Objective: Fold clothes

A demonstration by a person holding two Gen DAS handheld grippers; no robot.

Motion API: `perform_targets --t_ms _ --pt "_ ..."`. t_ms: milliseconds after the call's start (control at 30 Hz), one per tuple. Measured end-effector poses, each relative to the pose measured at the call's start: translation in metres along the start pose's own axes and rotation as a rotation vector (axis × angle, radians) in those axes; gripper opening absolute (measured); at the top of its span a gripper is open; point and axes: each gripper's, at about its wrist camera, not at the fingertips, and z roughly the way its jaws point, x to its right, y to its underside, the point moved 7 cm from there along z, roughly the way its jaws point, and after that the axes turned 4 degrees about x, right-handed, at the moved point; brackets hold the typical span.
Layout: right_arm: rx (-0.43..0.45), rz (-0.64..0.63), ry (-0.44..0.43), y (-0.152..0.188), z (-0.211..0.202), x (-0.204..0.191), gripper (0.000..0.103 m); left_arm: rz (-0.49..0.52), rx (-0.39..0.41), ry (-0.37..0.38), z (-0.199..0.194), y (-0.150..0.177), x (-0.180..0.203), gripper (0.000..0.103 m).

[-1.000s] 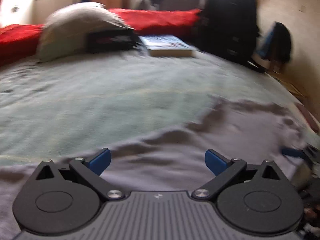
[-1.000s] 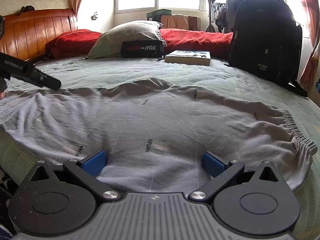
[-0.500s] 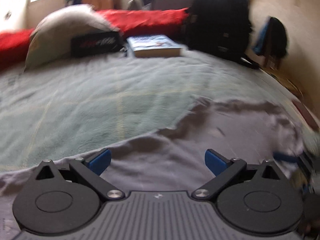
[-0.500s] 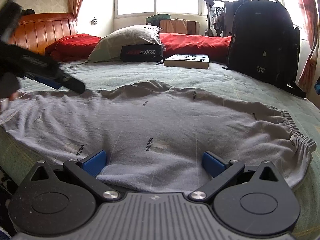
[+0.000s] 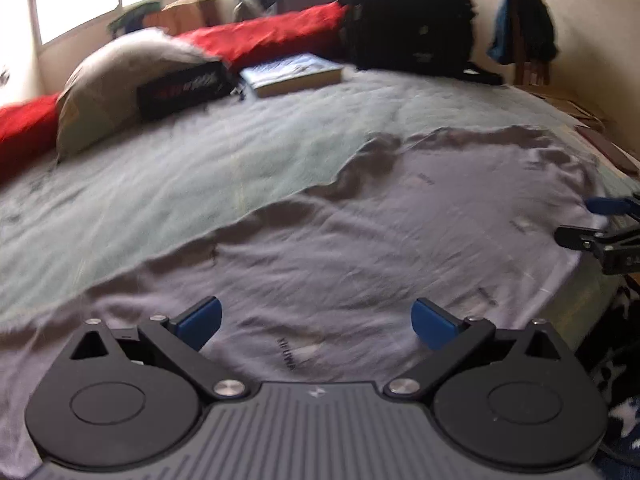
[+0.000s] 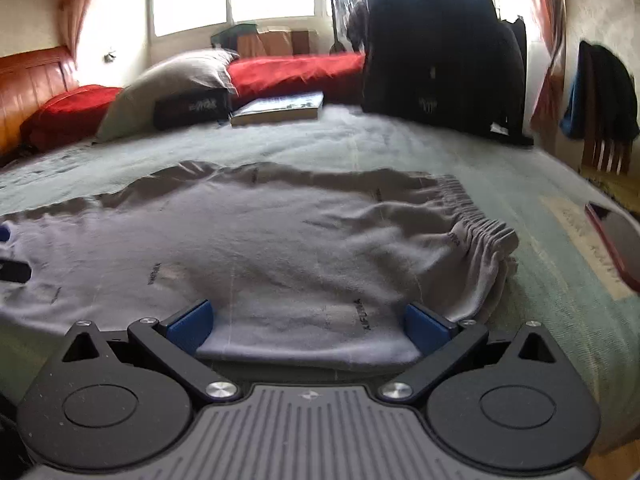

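Jaws, left: left gripper [image 5: 316, 322] stands wide open, holding nothing, over the near part of the grey garment [image 5: 400, 248].
Jaws, right: right gripper [image 6: 306, 322] is also spread wide and empty; the garment's near edge lies between its blue pads [image 6: 188, 322], though whether they touch the cloth cannot be told.
Garment: spread flat in one layer on the green bed [image 5: 160, 168], long axis running left to right, gathered waistband [image 6: 476, 224] at the right end.
Relation for the fold: cloth lies ahead of both jaws; the right one sits nearer the waistband, the left one nearer the other end.
Right view only: waistband and a red phone [image 6: 616, 244] beside it.
Left view only: the right gripper from the side.
Far: pillow [image 6: 176, 84], book [image 6: 280, 108], black backpack [image 6: 440, 56].
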Motion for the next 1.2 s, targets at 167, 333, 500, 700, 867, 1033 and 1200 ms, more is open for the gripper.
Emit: perform_targets --t_ms 167,333,500,700,867,1033,1200 --pt "0.046 0.009 0.003 -0.027 -0.004 0.002 0.103 -0.009 -0.016 0.009 0.003 0.007 0.003 0.101" --pt "0.008 -0.044 0.047 -0.038 0.028 0.013 0.103 -0.029 0.048 0.022 -0.005 -0.012 0.007 0.101" --pt "0.026 0.027 0.032 -0.020 0.037 0.023 0.103 -0.070 0.043 0.018 0.009 -0.015 0.013 0.101" --pt "0.018 0.017 0.025 -0.020 0.036 0.023 0.103 -0.053 0.003 -0.020 0.020 -0.016 0.020 0.102" --pt "0.034 0.013 0.019 -0.018 0.034 0.022 0.103 -0.074 0.013 -0.014 0.023 -0.025 0.025 0.102" --pt "0.047 0.003 0.012 -0.018 0.033 0.022 0.103 -0.082 -0.025 -0.026 0.034 -0.015 0.028 0.102" --pt "0.055 0.003 0.014 -0.017 0.032 0.022 0.103 -0.081 -0.036 -0.031 0.034 -0.016 0.029 0.102"
